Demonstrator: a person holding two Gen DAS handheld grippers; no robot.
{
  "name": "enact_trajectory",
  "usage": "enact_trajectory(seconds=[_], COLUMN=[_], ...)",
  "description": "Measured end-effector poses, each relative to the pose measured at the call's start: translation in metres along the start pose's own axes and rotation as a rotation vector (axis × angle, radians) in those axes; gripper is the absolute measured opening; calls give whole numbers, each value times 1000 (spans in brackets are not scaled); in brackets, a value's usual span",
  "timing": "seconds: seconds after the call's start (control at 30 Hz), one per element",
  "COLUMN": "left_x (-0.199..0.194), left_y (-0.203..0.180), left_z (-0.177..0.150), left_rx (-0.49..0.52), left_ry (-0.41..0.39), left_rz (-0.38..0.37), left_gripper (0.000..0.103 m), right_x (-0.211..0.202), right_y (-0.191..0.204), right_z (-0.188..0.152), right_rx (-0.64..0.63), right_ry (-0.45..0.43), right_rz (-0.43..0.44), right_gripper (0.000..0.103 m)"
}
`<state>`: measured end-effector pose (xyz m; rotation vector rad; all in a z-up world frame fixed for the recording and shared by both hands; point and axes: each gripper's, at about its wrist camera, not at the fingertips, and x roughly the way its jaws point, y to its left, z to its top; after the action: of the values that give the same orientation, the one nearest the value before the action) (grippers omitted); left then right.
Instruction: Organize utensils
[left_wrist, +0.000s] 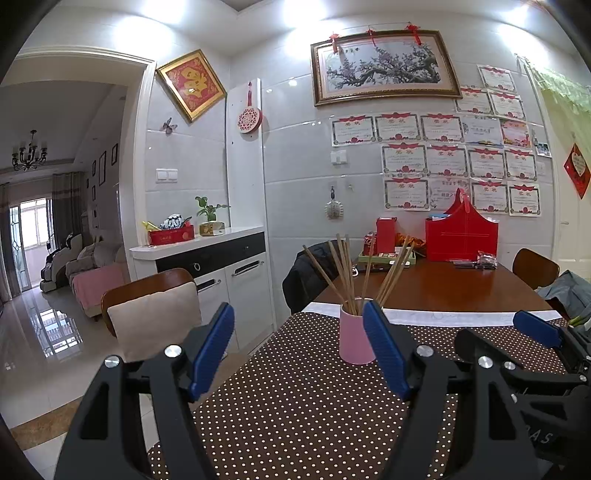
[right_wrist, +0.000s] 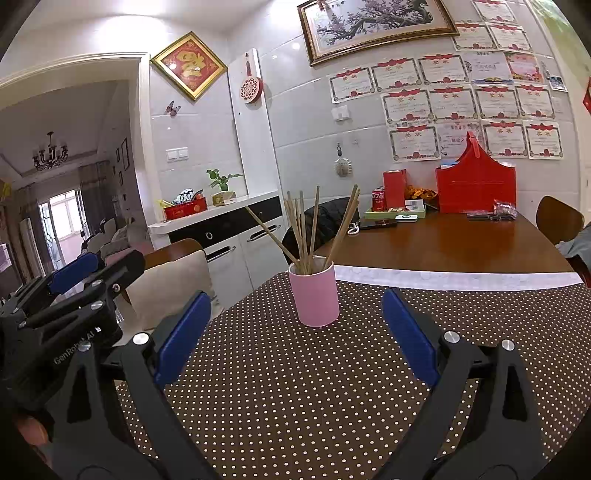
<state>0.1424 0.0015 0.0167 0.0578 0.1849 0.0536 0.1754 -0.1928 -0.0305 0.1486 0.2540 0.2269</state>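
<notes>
A pink cup (left_wrist: 355, 338) (right_wrist: 314, 297) stands upright on the brown polka-dot cloth (left_wrist: 303, 406) (right_wrist: 295, 387). Several wooden chopsticks (left_wrist: 347, 269) (right_wrist: 306, 229) stick up out of it and fan outward. My left gripper (left_wrist: 299, 314) is open, nothing between its blue pads, and sits just short of the cup, whose right side is hidden behind the right pad. My right gripper (right_wrist: 295, 299) is open too, a little back from the cup, nothing held. In each wrist view the other gripper shows at the edge: right gripper (left_wrist: 535, 328), left gripper (right_wrist: 74, 273).
Beyond the cloth lies bare wooden table (left_wrist: 443, 288) (right_wrist: 461, 240) with a red bag (left_wrist: 461, 236) (right_wrist: 476, 188), a green tray (left_wrist: 388, 258) of small items, a cola can (right_wrist: 377, 199) and a phone. A cushioned chair (left_wrist: 155, 314) stands at the left, another chair (left_wrist: 535, 266) at the right.
</notes>
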Motion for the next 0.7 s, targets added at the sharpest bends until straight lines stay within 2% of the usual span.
enact_trajectory(seconds=[0.7], left_x=[8], left_y=[-4], left_z=[-1], left_rx=[8], left_ry=[23], left_rz=[11], left_gripper=[71], right_x=[7], right_y=[3], right_z=[-2], right_rx=[-2], right_ry=[18], right_rz=[0], right_gripper=[92])
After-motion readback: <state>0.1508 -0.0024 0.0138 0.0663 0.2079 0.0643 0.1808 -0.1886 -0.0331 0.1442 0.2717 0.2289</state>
